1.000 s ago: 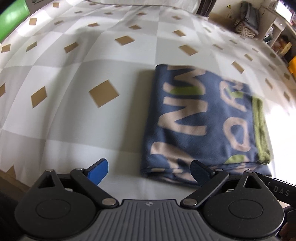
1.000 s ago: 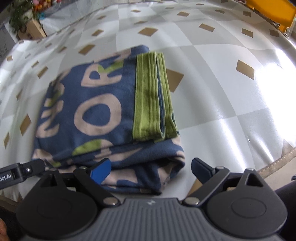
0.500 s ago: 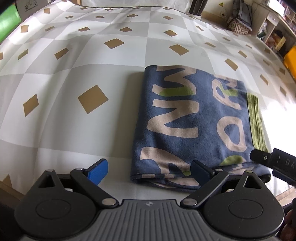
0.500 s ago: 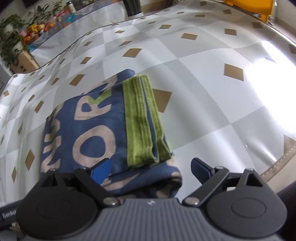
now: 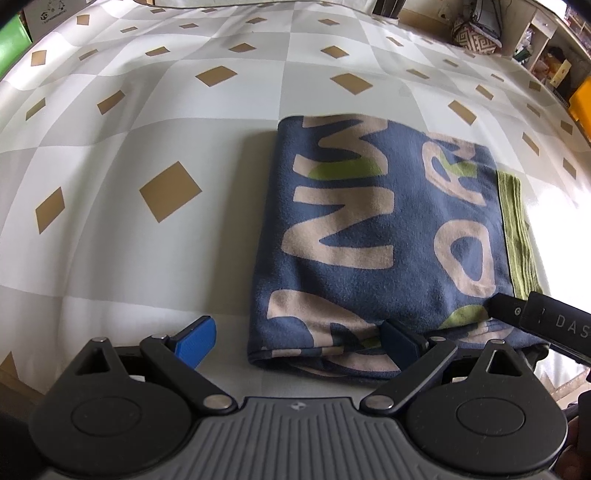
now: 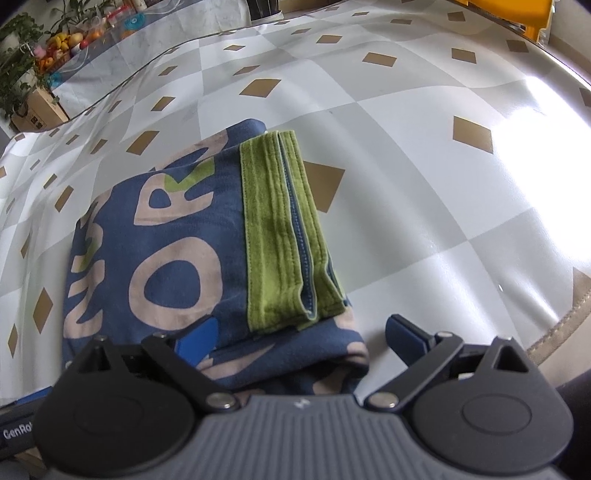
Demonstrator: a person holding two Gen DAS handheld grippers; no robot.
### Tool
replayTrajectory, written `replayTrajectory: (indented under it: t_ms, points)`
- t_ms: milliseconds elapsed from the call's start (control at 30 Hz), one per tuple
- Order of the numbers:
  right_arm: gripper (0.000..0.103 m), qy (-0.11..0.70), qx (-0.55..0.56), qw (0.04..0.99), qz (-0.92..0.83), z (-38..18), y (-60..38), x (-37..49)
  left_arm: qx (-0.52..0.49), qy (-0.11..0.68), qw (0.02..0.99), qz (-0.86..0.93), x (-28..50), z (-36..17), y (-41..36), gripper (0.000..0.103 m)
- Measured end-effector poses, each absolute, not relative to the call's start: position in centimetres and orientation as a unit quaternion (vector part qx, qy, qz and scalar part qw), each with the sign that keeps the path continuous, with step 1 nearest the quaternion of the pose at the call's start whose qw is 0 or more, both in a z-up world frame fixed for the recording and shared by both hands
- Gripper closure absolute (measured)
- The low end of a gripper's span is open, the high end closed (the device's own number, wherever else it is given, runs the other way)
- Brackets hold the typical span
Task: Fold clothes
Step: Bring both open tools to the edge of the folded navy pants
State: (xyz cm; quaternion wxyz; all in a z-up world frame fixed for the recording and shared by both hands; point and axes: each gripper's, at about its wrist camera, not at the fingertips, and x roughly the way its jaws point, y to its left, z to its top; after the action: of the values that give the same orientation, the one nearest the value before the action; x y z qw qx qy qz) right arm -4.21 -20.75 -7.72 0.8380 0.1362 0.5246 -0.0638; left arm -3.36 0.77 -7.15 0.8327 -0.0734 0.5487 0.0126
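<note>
Left wrist view: my left gripper [image 5: 299,341] is spread wide and holds nothing; the folded garment [image 5: 376,240], navy with tan lettering, lies flat on the checked tablecloth [image 5: 129,147], ahead and to the right of the tool. My right-hand pad overlaps its near edge, while the blue pad [image 5: 195,338] sits over bare cloth, clear of the left fold line. The garment's long axis runs roughly away from me, its green hem band [image 5: 515,236] on the far right side. The dark tip of the other tool enters at lower right, at the garment's near right corner. Shelving and a patterned basket [image 5: 474,31] stand well beyond the table, out of the way. Right wrist view: my right gripper [image 6: 299,339] is likewise released and empty, its jaws straddling the near right corner of the garment [image 6: 166,240]; the stacked green hem layers [image 6: 280,236] run straight ahead from between the pads. I judge the right arm nearer to the open layered edge, so a further fold or a straightening tug would start there. Nothing lies on the tablecloth [image 6: 424,166] to obstruct it; plants [image 6: 22,66] stand far left.
</note>
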Motion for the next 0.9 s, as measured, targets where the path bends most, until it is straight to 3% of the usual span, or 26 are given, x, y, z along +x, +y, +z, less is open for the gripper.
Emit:
replayTrajectory:
  t_ms: [900]
  points:
    - [0.001,0.529,0.115,0.837,-0.081,-8.0,-19.7,-4.0,-0.038,0.568,0.822,0.016,-2.9,-8.5,-0.9,0.000]
